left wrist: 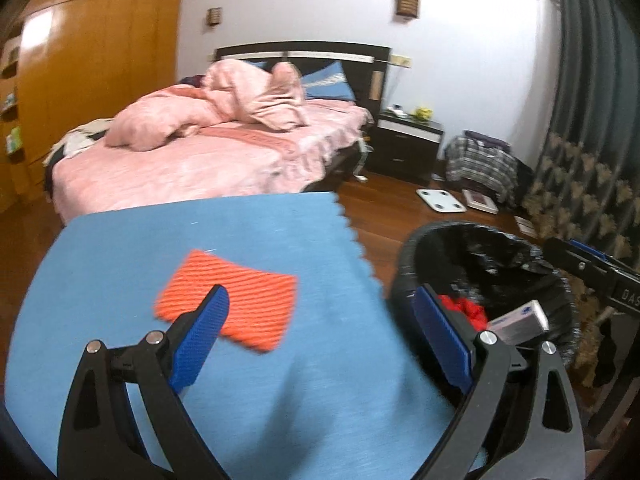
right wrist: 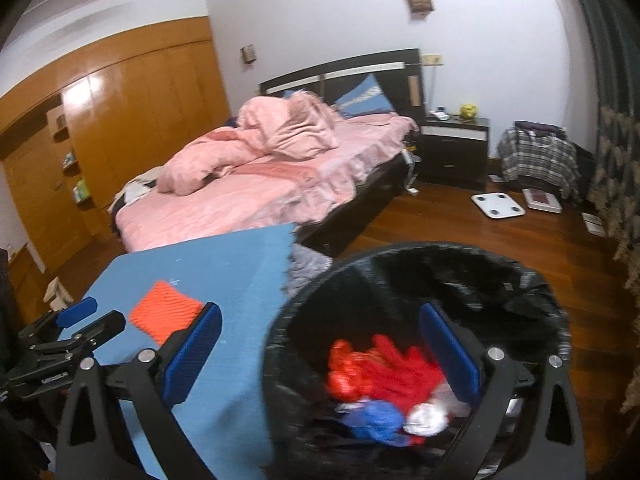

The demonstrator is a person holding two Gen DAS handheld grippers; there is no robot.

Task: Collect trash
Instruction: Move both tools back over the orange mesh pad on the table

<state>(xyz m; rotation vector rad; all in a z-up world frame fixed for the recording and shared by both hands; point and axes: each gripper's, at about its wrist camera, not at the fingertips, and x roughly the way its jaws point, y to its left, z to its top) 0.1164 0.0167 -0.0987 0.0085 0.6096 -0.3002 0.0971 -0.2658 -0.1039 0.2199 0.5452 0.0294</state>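
The flat orange ribbed rectangular pad (left wrist: 228, 300) is left lying alone on the blue cloth-covered desk (left wrist: 280, 392), toward its middle and nearer its far edge, well in from the zigzag-cut right edge; it appears to be the one piece of trash not yet collected. The round bin lined with a black plastic bag (right wrist: 480, 280) is stood on the floor just beside the desk's right edge, presumably so that things can be carried across and dropped in with little travel. Inside it, crumpled red wrapping (right wrist: 384, 364), a blue scrap (right wrist: 376, 420), a white crumpled piece (right wrist: 426, 420) and a small white carton (left wrist: 520, 320) are already gathered. The left tool (left wrist: 320, 340) is held wide and empty over the desk, one blue pad overlapping the orange pad in view, though contact cannot be told; it seems placed for an approach. The right tool (right wrist: 320, 360) is held wide and empty above the bin's mouth, as suits a release, with nothing between its pads.
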